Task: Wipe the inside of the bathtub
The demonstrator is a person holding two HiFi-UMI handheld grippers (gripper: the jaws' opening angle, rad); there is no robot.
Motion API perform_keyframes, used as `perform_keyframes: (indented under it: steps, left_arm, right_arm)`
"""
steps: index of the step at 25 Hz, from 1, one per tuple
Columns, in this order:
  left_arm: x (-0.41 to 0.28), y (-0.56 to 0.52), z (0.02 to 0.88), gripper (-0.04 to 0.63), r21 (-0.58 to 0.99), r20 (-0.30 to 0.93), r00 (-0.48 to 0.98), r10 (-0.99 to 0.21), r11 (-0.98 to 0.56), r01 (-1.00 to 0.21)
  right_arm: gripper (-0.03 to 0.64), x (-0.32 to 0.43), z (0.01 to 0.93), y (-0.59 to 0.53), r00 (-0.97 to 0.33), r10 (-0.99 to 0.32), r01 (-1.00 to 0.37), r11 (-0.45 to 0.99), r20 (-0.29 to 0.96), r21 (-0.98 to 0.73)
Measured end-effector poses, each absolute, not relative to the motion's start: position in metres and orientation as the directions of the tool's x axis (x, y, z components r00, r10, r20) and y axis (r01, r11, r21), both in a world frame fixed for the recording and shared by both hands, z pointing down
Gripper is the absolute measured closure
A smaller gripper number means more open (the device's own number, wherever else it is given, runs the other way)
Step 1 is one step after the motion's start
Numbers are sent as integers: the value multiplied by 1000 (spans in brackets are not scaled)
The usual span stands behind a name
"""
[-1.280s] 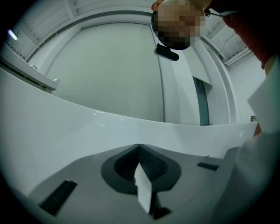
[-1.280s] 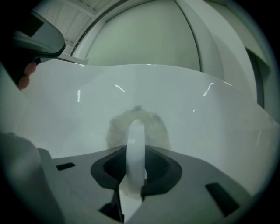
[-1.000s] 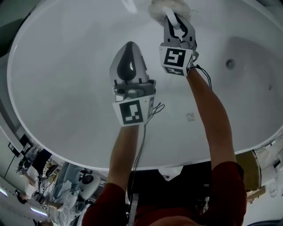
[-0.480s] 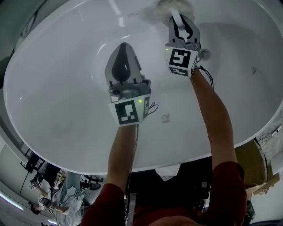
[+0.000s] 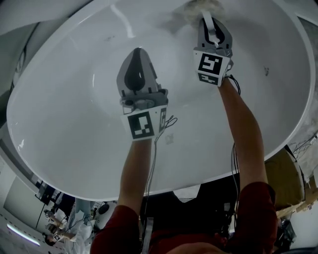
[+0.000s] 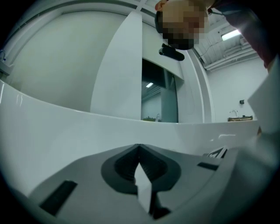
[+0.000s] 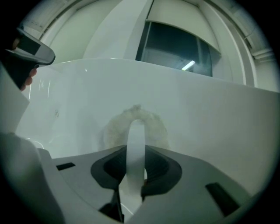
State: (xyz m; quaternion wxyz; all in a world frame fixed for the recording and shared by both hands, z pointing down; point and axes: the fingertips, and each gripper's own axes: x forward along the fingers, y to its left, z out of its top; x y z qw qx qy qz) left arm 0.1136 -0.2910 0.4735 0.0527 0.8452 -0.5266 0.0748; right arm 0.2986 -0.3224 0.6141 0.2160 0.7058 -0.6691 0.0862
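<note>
The bathtub (image 5: pixel 64 124) is white and oval, and its basin fills most of the head view; its smooth inner wall also takes up the lower half of both gripper views. At the far side of the basin, near the top of the head view, a pale fluffy pad (image 5: pixel 198 10) lies against the tub wall; in the right gripper view the pad (image 7: pixel 114 127) sits flat on the white surface just beyond the jaws. The right gripper (image 5: pixel 206 19) reaches to it with its jaws drawn in on a white band (image 7: pixel 135 144) that arches up between them and over the pad; the band is what they hold, and the pad is not pinched directly. The left gripper (image 5: pixel 138 50) hovers over the middle of the basin, well apart from the pad; its jaws are together at the tips, with nothing between them and only a sliver of white tub showing through the gap lower down. Each gripper carries its marker cube (image 5: pixel 144 124) at the near end; a thin cable (image 5: pixel 155 163) hangs from the left one along the bare forearm. Both arms stretch out from red sleeves (image 5: pixel 258 208) at the bottom edge; the near rim of the tub crosses in front of the person's body.
</note>
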Motion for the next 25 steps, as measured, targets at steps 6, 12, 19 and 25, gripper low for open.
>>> perform_keyframes:
  steps: [6, 12, 19, 25]
  left_arm:
    - [178, -255, 483, 578, -7, 180, 484, -856, -493, -870]
    - [194, -230, 478, 578, 4, 174, 486, -857, -493, -870]
    - [165, -196, 449, 578, 20, 162, 451, -878, -454, -891]
    - [132, -175, 411, 580, 46, 172, 443, -880, -442, -896]
  right_arm:
    - [526, 376, 622, -267, 207, -877, -978, -168, 433, 127]
    - [526, 396, 623, -240, 221, -862, -975, -186, 457, 122]
    - [526, 378, 586, -200, 226, -855, -973, -224, 468, 60]
    - [526, 333, 517, -172, 193, -888, -980, -194, 417, 40]
